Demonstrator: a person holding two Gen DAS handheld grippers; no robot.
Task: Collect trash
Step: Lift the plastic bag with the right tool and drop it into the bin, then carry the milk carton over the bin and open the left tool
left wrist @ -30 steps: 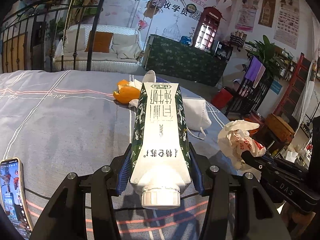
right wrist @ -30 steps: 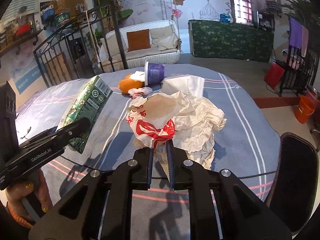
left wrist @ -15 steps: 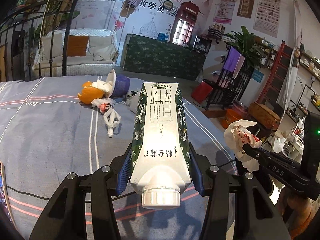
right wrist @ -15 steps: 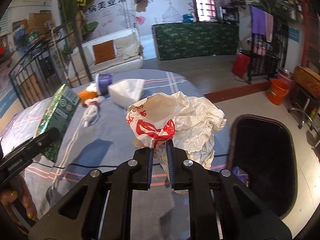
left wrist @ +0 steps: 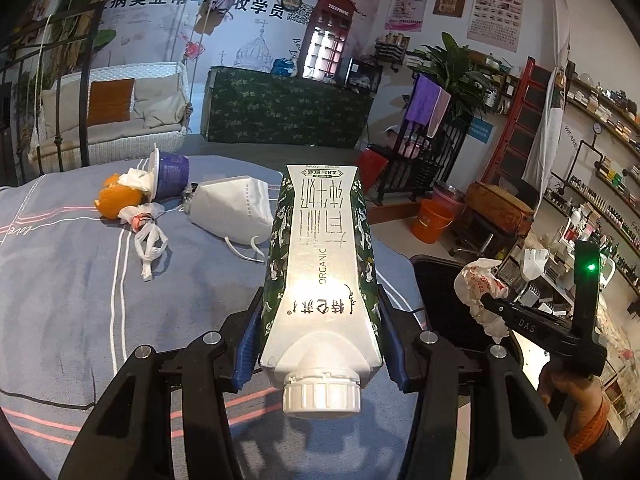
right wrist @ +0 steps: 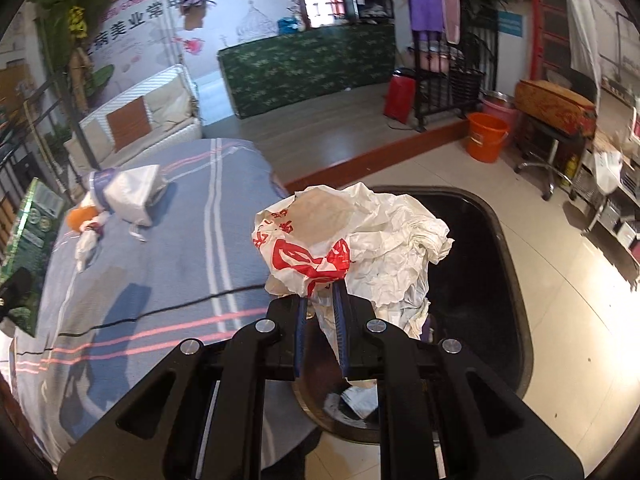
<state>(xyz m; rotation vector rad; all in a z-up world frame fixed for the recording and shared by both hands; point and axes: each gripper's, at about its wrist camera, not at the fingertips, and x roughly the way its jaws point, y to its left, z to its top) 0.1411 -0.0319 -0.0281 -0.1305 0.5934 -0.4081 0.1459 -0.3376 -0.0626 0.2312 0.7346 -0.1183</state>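
Left tongs [left wrist: 320,344] pinch the green-and-white milk carton [left wrist: 320,280] above the grey striped bed [left wrist: 60,280]. Right tongs [right wrist: 322,312] pinch the crumpled white-and-red paper wrapper [right wrist: 352,248] over the black bin [right wrist: 508,272]. White face mask [left wrist: 232,212], purple cup [left wrist: 172,176], orange peel [left wrist: 114,202] lie on the bed.

Both grippers are matte black with silver screw heads and blue ridged finger pads [left wrist: 246,334]. The right gripper [left wrist: 490,302] carries white "DAS" lettering and a green light; an orange cuff [left wrist: 588,426] shows at the wrist.

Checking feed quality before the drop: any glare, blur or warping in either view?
Left wrist: glare on the milk carton washes out its print near ORGANIC; edges bend. Right wrist: crumpled wrapper sharp, bin interior nearly black, room rim curved.
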